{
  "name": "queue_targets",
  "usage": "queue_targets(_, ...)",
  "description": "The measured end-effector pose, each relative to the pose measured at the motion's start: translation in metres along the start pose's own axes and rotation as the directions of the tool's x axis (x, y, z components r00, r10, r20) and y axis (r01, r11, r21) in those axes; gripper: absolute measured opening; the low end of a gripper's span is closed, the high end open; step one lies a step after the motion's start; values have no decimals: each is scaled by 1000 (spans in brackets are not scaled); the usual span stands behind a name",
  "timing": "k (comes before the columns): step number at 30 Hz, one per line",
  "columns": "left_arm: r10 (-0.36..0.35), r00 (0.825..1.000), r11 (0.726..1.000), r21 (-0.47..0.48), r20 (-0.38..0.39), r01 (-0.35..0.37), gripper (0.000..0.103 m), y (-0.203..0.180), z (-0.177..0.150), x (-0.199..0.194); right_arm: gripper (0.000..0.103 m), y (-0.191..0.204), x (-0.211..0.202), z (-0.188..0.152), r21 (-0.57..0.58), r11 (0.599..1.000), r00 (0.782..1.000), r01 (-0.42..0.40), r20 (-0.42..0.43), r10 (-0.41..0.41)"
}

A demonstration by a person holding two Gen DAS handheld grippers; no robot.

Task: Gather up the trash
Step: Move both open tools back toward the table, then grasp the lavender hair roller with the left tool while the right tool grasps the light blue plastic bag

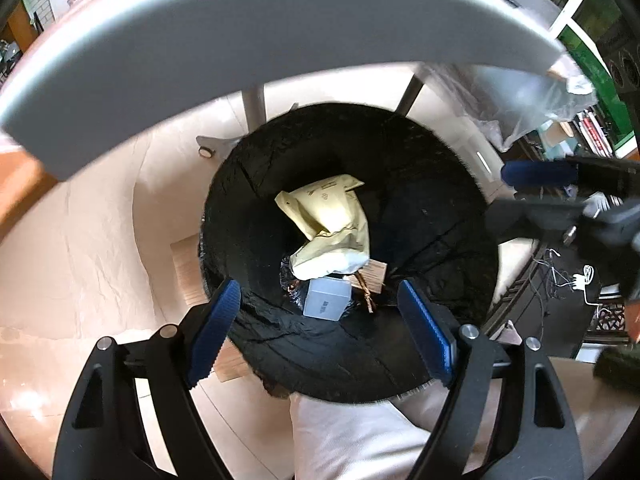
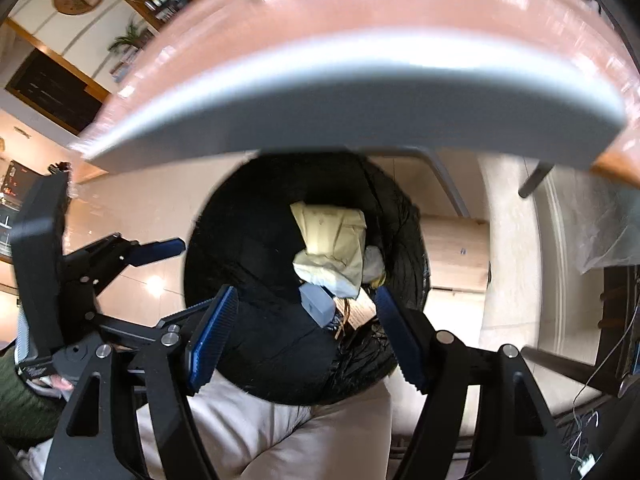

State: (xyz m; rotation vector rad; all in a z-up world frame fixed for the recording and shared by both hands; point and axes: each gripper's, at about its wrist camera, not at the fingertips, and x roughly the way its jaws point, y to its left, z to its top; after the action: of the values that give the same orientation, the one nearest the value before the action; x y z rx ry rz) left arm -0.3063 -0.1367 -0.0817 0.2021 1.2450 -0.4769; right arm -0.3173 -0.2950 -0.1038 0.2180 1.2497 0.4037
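Observation:
A round bin lined with a black bag [image 1: 420,184] stands on the floor below the table; it also shows in the right wrist view [image 2: 240,240]. Inside lie a crumpled yellow padded envelope [image 1: 332,224], a small grey box [image 1: 326,300] and a brown tag with string [image 1: 374,276]. The envelope [image 2: 332,240] and box [image 2: 318,302] also show in the right wrist view. My left gripper [image 1: 320,332] is open and empty above the bin's near rim. My right gripper [image 2: 304,336] is open and empty above the bin too. Each gripper appears in the other's view, the right one [image 1: 560,196] and the left one [image 2: 132,256].
The grey-edged table top [image 1: 240,40] overhangs the bin at the top of both views [image 2: 360,108]. Metal table legs [image 1: 254,100] stand behind the bin. A clear plastic bag [image 1: 520,96] hangs at the right. The person's light trousers [image 1: 360,440] are just below the bin. Cables [image 1: 568,280] lie at right.

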Motion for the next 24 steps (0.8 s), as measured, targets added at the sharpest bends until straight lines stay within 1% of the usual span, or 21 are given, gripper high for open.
queue_targets(3,-11,998,1000,23,57,10,82,-2,-3,-32,72,10,-42,1,-52,999,997,4,79,0)
queue_targets(4,-28,996,999,39,88,25,82,-5,-2,-47,77,14,-54,1,-64,998,995,5,103,2)
queue_targets(5,-37,993,998,52,114,31,82,-7,-2,-58,80,18,-72,3,-82,997,989,9,150,4)
queue_targets(6,-46,986,997,73,159,35,85,-10,0,-75,87,20,-84,5,-87,996,983,18,185,-2)
queue_targets(7,-59,977,995,94,206,40,92,-14,4,-93,94,21,-99,10,-87,996,971,31,241,-9)
queue_targets(8,-74,966,993,111,247,48,95,-17,8,-107,97,21,-113,17,-81,996,955,39,296,-13)
queue_targets(9,-93,948,990,130,303,55,99,-19,14,-123,99,20,-122,22,-70,996,943,47,331,-21)
queue_targets(10,-97,934,988,144,343,50,101,-20,20,-134,99,17,-129,31,-52,997,930,54,366,-31)
queue_targets(11,-83,916,987,162,393,20,101,-22,30,-146,99,13,-137,44,-29,998,915,53,403,-37)
queue_targets(13,-34,896,984,173,442,-48,101,-21,48,-156,99,4,-143,68,9,999,900,51,433,-49)
queue_targets(14,-12,883,982,170,469,-77,101,-18,59,-159,99,1,-144,81,27,998,895,52,443,-59)
queue_targets(15,8,877,982,164,480,-99,101,-16,68,-159,99,-3,-145,92,36,998,891,57,448,-67)
queue_targets(16,48,874,979,150,483,-136,101,-12,81,-157,99,-5,-145,104,43,997,888,69,453,-81)
queue_targets(18,102,869,976,119,485,-182,101,0,106,-152,99,-6,-144,126,52,993,881,105,459,-117)
queue_targets(19,122,875,979,90,468,-184,101,9,122,-148,99,-8,-143,138,63,991,877,118,461,-134)
queue_targets(20,122,889,985,58,441,-164,101,21,140,-144,99,-10,-141,150,73,990,874,119,465,-140)
queue_targets(21,115,898,989,32,425,-142,101,31,157,-141,99,-11,-138,159,77,990,873,120,466,-142)
queue_targets(23,123,908,992,-22,400,-124,101,53,188,-136,99,-13,-127,177,81,988,873,132,463,-154)
queue_targets(24,122,910,992,-38,397,-116,101,60,201,-135,99,-15,-121,188,86,987,876,137,455,-161)
